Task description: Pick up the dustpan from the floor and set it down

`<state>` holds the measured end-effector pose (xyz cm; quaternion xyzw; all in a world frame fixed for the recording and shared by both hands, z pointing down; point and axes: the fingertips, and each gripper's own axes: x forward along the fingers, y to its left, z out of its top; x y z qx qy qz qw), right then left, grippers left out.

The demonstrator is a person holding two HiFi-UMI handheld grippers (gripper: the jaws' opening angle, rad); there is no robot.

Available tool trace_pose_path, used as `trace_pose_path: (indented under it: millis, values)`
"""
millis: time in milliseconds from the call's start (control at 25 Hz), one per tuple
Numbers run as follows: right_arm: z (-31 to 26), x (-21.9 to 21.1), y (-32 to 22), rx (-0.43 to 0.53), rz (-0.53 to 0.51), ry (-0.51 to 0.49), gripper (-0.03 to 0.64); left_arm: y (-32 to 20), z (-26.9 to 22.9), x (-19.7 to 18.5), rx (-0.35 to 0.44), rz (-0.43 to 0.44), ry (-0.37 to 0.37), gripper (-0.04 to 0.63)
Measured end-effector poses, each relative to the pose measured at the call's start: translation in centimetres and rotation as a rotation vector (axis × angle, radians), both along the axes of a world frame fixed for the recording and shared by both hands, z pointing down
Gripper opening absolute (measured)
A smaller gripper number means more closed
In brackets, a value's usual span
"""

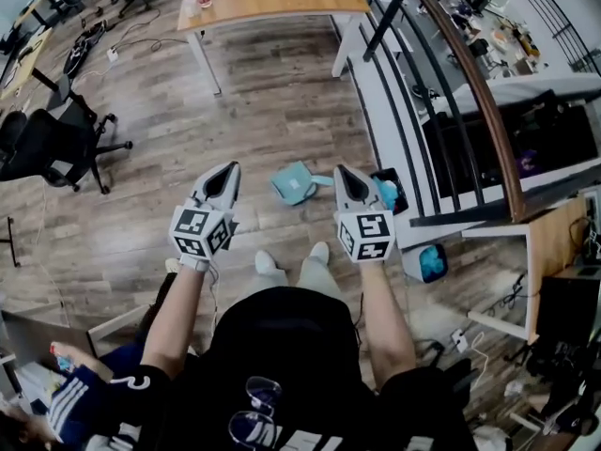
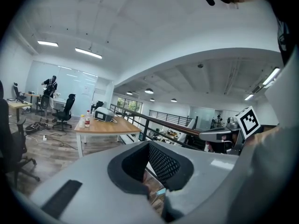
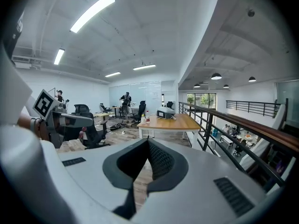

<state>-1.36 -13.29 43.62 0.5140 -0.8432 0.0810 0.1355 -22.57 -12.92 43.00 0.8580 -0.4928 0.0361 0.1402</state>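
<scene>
Both tongs are closed and empty: the left tongs (image 1: 228, 169) and the right tongs (image 1: 344, 171) are held out in front of the person, and in each gripper view the two jaws meet at their tips with nothing between them. The dustpan (image 1: 295, 183), a teal one, lies on the wooden floor (image 1: 272, 101) ahead of the person's shoes (image 1: 268, 262). In the head view it shows between the two tongs, but it is well below them, and neither tongs touches it. The first risk, I think, is to come down with the jaws shut, because then the tips would only push the dustpan, and on smooth boards it would slide away. It could slide toward the railing (image 1: 470, 73) or against the dark bin (image 1: 387, 194) just beside it, where a grasp is harder. A grip on only a thin edge could also let the pan swing or fall when it is lifted. Which part is the handle I cannot tell clearly from here.
</scene>
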Motion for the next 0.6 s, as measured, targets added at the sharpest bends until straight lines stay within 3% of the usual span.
trace_pose_path:
  millis: [600]
  values:
    - [3.4, 5.6, -4.4, -0.044, -0.083, -0.019, -0.006, -3.3, 0.7, 6.1, -0.020, -0.052, -0.020, -0.006]
